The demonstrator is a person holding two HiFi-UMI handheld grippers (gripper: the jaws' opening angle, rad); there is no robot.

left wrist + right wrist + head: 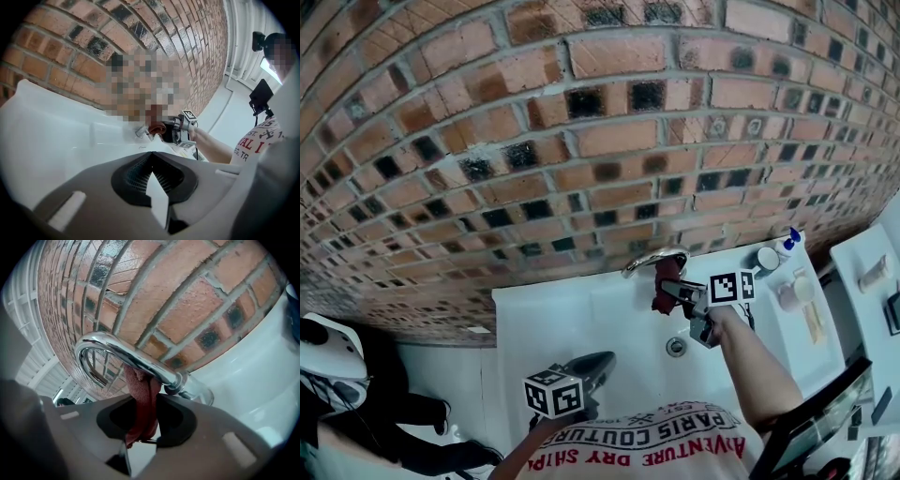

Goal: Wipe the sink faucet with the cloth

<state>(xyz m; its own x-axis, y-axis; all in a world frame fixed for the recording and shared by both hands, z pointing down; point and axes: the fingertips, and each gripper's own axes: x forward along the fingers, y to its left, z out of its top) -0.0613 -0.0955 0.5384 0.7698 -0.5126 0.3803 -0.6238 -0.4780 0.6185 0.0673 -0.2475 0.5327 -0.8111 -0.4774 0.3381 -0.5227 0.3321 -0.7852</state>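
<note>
While the red cloth (143,408) is clamped in the right gripper (672,288) against the faucet (123,354), the left gripper (598,364) is held closed, empty, over the sink (572,319)

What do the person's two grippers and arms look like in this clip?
The left gripper and right gripper are grey with dark ribbed pads; each carries a white cube with black square markers. The person wears a white T-shirt with red and dark lettering; no sleeve covers the right forearm.
</note>
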